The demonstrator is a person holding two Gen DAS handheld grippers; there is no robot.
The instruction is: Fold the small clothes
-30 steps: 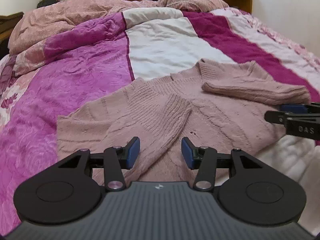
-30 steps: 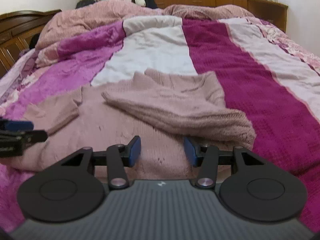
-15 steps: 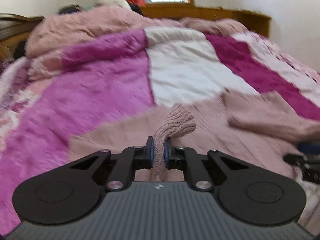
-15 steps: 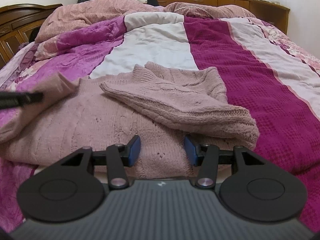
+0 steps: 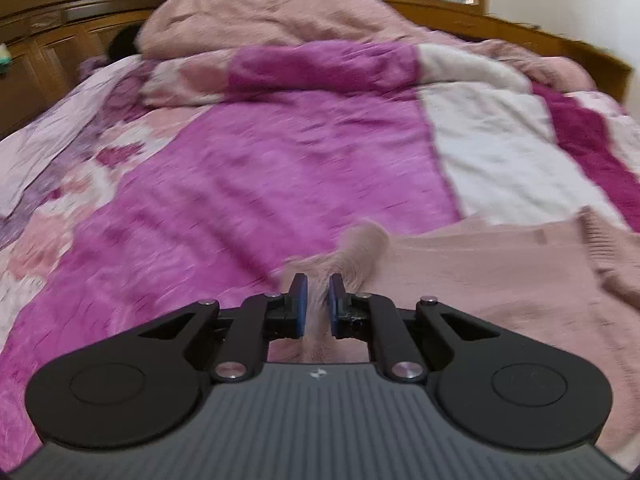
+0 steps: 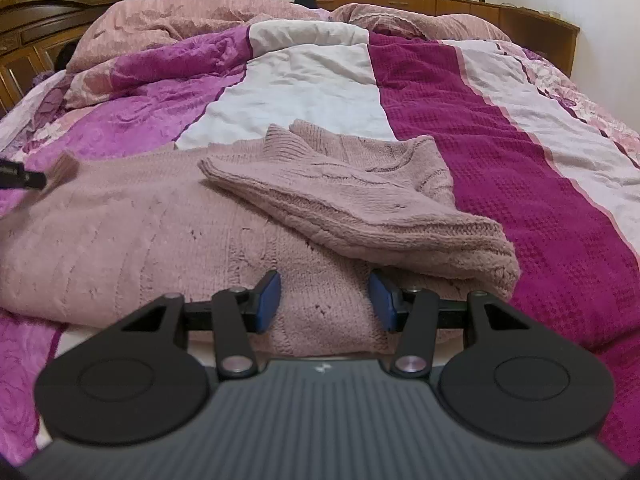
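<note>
Pink sleeve [image 5: 362, 246] pinched tight in left gripper [image 5: 316, 300]; carry it low across sweater [image 6: 140, 232], right gripper [image 6: 324, 296] half open, empty, ready to pin.

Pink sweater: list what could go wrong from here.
1. The left hand-held gripper pinches only the tip of the sleeve; the loose knit may slip out mid-fold.
2. The pink sweater lies on a soft, rumpled quilt, so pulling the sleeve could drag its body askew.
3. The right hand-held gripper is open and pins nothing.
</note>
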